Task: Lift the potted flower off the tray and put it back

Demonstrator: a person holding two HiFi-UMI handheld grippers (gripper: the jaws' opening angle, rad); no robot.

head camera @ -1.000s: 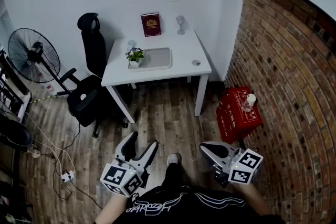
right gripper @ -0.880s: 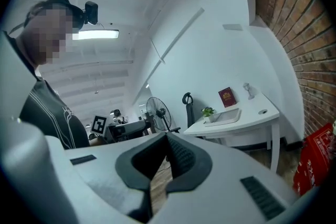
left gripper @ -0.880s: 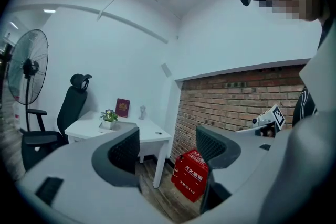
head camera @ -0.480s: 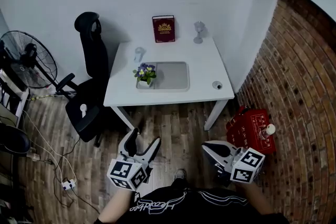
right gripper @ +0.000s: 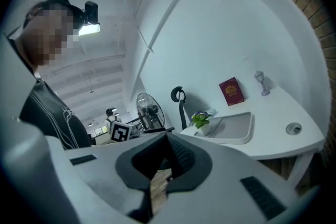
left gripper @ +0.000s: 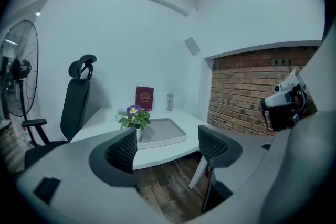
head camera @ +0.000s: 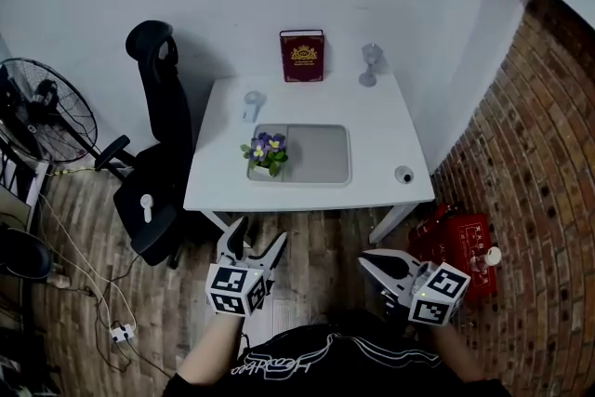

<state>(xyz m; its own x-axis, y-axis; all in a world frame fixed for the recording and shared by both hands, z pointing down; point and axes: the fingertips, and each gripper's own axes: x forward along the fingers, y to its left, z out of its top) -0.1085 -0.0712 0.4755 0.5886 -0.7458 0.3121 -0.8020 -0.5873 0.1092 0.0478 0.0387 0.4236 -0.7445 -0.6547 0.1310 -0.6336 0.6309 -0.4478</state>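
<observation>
- The potted flower (head camera: 268, 152) is small. It has purple blooms, one with a yellow middle, and green leaves in a little white pot.
- The pot stands up straight in the left end of the grey tray (head camera: 321, 155). The rest of the tray is bare.
- The tray lies flat on the white table (head camera: 381, 121), near the front edge.
- The left gripper (head camera: 259, 236) is held low in front of the table, over the wooden floor (head camera: 307, 242). It is not touching the table or the flower.
- Its two claws have just been opening and now stand wide apart. Nothing is between them. In the left gripper view you only see the floor and the table's edge in the gap.
- The right gripper (head camera: 370, 263) is also low in front of the table, off to the right side. Its claws are pressed together with only a thin slit left, and they hold nothing.
- A red book (head camera: 302, 56) stands up against the white wall at the back of the table.
- A clear cup (head camera: 252, 104) sits behind the tray on the left. A small glass on a stem (head camera: 371, 65) is beside the book.
- A little round thing (head camera: 403, 174) lies near the table's right front corner.
- A black chair (head camera: 158, 135) and a fan (head camera: 42, 112) are to the left of the table. A red crate (head camera: 463, 242) is by the brick wall.
</observation>
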